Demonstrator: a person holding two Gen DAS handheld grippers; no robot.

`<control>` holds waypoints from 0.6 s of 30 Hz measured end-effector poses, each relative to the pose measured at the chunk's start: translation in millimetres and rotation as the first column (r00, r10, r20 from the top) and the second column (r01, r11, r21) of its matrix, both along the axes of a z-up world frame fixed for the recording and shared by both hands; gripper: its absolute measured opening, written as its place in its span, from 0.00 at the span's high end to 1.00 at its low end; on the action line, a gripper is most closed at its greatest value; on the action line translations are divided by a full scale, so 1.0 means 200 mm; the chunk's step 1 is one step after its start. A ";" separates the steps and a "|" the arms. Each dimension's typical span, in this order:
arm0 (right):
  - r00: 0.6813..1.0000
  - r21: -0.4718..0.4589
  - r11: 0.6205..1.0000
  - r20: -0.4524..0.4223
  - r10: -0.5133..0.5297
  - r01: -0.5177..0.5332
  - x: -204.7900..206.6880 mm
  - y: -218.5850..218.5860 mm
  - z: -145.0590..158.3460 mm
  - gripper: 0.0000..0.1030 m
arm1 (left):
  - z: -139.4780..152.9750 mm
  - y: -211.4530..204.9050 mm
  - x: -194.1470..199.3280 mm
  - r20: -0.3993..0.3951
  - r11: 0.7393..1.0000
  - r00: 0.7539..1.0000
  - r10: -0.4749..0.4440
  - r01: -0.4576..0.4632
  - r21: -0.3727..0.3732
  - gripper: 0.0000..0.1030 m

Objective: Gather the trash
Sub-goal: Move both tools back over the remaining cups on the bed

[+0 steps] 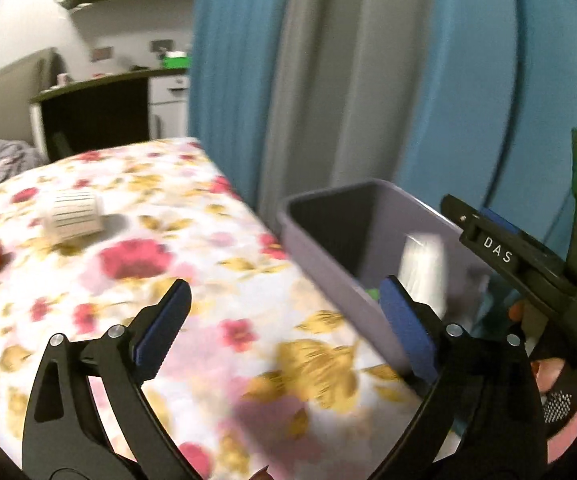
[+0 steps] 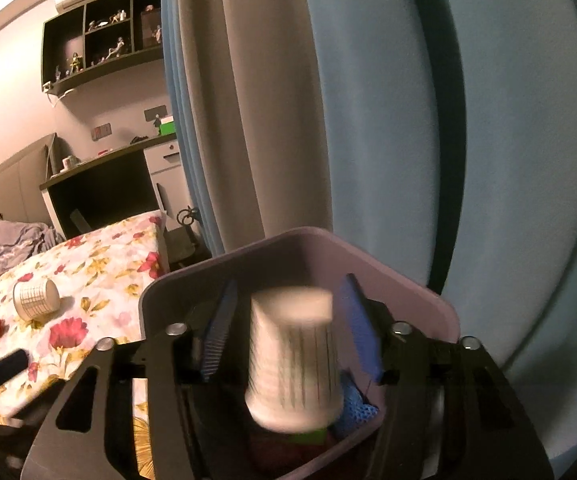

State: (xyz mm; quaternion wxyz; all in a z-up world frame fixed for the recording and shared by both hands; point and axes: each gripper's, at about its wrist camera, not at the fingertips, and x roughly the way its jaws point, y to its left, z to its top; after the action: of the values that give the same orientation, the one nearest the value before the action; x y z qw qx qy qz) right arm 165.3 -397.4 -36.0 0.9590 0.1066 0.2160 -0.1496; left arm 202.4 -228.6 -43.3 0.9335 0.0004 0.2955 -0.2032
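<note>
Cup (image 2: 294, 360), blurred between the right gripper (image 2: 288, 336)'s parted pads above the purple bin (image 2: 428, 300), could catch a pad and tumble out, while the left gripper (image 1: 284, 328), wide apart and empty, leaves another cup (image 1: 73, 216) on the floral bedspread (image 1: 248, 300).

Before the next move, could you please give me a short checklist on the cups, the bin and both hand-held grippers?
1. Right hand-held gripper over purple bin: ok.
2. Blurred paper cup clear of the right pads: cannot tell.
3. Left hand-held gripper open and empty: ok.
4. Second paper cup lying on floral bedspread, not yet collected: not ok.
5. Room left in bin: ok.
</note>
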 end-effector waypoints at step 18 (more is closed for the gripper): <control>0.992 -0.003 1.000 0.124 0.001 0.000 -0.36 0.17 0.17 0.15 | 0.11 0.45 -0.23 0.035 0.976 0.976 0.216 -0.217 0.009 0.06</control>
State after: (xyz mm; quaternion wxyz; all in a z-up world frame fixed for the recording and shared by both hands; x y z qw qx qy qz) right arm 92.8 -363.2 -1.7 0.9707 0.1142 0.1557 -0.1427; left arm 156.9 -139.3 -22.1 0.9549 -0.0222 0.2793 -0.0984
